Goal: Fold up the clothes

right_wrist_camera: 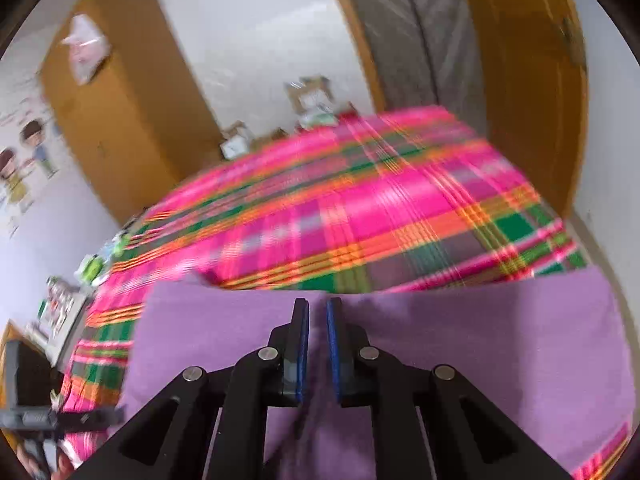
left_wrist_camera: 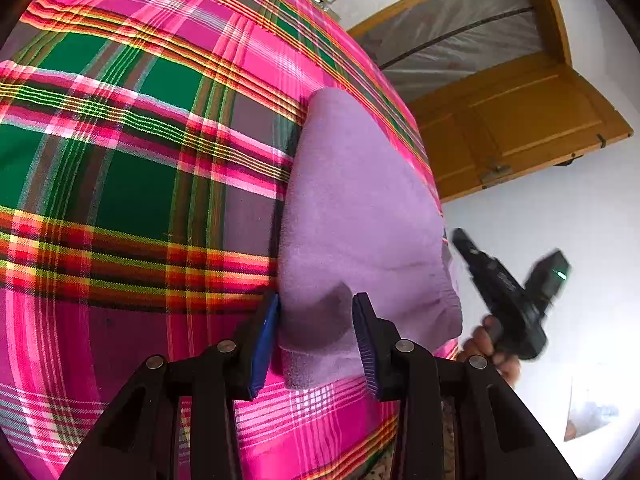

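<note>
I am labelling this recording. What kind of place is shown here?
Probably a bedroom at home: a bed under a plaid cover, a wooden wardrobe, a wooden door and cartoon wall stickers.

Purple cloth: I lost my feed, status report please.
Left gripper open, straddling a corner of the purple cloth. Right gripper nearly shut, empty, above the cloth. Cloth lies on the plaid bedsheet. Nothing in the way.

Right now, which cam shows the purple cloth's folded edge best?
Left wrist: the purple cloth is sharp, its thick folded edge sitting between the open left gripper. Right wrist shows only its flat top, behind the nearly closed right gripper.
</note>
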Available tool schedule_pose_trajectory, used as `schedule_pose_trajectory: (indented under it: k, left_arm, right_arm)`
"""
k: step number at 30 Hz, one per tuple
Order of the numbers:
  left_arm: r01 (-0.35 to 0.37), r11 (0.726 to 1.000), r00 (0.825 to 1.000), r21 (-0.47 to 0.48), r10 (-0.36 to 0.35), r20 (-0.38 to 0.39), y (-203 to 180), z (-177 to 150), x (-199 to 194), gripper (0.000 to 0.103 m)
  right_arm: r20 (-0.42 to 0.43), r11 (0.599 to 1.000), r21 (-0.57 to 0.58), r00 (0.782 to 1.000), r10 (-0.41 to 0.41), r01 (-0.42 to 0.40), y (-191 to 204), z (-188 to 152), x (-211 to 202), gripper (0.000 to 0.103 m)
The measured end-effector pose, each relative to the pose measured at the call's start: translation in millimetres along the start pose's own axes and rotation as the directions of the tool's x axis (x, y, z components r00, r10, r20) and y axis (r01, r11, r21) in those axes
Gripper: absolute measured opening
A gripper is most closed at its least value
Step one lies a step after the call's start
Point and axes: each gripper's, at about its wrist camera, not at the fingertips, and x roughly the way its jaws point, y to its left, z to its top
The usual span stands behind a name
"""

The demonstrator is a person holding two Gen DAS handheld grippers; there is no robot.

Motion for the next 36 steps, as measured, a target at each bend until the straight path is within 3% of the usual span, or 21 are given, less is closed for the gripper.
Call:
schedule_pose_trajectory:
  k: [8,10,16,21,26,30,31,32,36]
  left_arm:
    - [0.008,1.0,1.0,0.004,-0.007,-0.007,2.6,-6.8,-4.2,0.039]
    - [0.011,1.0,1.0,0.005,-0.011,-0.013,3.3,-10.5,-5.4,0.039]
    - [0.029,0.999,0.999,0.043,-0.027,-0.044,4.1,-22.4,-10.3,0.039]
    - [0.08,0.993,0.994,0.082,-0.073,-0.077,3.6,-34.9,-12.2,0.039]
    - [0.141,0.98,0.986,0.141,-0.126,-0.113,-2.9,-40.7,-16.1,0.039]
    - [0.137,0.98,0.99,0.141,-0.132,-0.046,3.5,-31.0,-36.5,0.039]
    - [0.129,0.983,0.992,0.132,-0.126,-0.03,7.3,-27.5,-40.0,0.044]
    - [0.117,0.986,0.993,0.118,-0.116,-0.01,10.2,-23.1,-43.3,0.049]
    - [0.07,0.993,0.996,0.094,-0.074,0.044,16.7,4.4,-46.2,0.049]
  right_arm:
    - [0.053,0.979,-0.204,0.998,0.038,-0.026,44.1,-39.3,-37.3,0.011]
    - [0.024,0.975,-0.22,0.999,-0.021,0.026,39.6,-54.0,-29.5,0.011]
    - [0.055,0.982,-0.184,0.998,-0.032,0.041,41.2,-54.5,-43.0,0.011]
    - [0.056,0.971,-0.239,0.997,0.043,-0.029,67.4,-53.7,-45.1,0.022]
    - [0.01,0.956,-0.281,0.996,0.089,-0.082,94.0,-55.3,-28.3,0.022]
    - [-0.026,0.933,-0.333,0.99,0.137,-0.137,112.1,-58.6,-19.6,0.023]
    - [-0.032,0.926,-0.344,0.988,0.153,-0.155,116.2,-60.0,-18.8,0.024]
    - [-0.043,0.915,-0.362,0.984,0.173,-0.177,122.1,-62.4,-18.2,0.028]
    - [-0.086,0.858,-0.451,0.969,0.233,-0.247,149.1,-74.8,-16.4,0.04]
